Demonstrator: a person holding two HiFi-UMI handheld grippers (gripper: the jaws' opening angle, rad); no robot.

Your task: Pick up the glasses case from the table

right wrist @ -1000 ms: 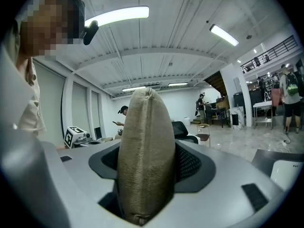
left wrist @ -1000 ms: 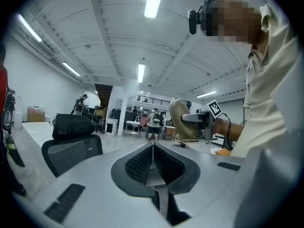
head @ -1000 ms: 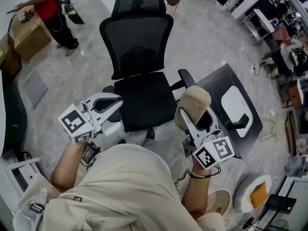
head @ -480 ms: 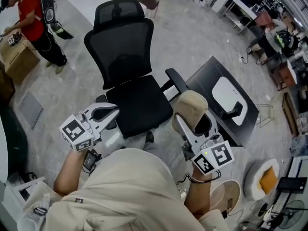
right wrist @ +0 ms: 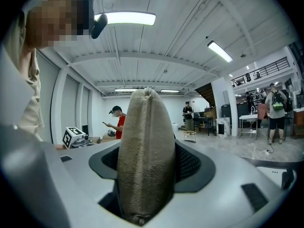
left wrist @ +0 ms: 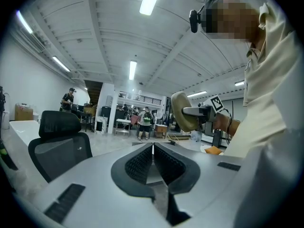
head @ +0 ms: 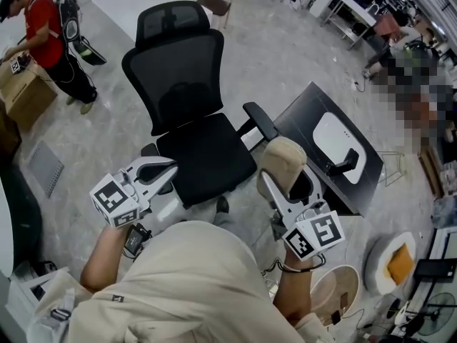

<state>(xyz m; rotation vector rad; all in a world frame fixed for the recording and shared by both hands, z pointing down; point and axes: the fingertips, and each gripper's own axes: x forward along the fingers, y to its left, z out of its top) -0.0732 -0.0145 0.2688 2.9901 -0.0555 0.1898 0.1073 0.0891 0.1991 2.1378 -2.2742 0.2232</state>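
Observation:
The beige fabric glasses case (head: 282, 163) is held up in the air by my right gripper (head: 280, 181), whose jaws are shut on it. In the right gripper view the glasses case (right wrist: 145, 156) stands on end between the jaws and fills the middle. My left gripper (head: 166, 166) hangs at the left over the chair seat, its jaws shut with nothing between them. The left gripper (left wrist: 153, 148) looks across at the glasses case (left wrist: 183, 111) held at the same height.
A black office chair (head: 193, 113) stands right in front of me. A dark table (head: 321, 113) with a white pad (head: 339, 140) lies to the right. A person in red (head: 50, 34) stands by a cardboard box (head: 25, 84) at far left. A round stool (head: 389, 266) sits at lower right.
The view has shifted a little, with the chair and table sliding left and up. Both grippers keep their pose, and the case stays held in the right one.

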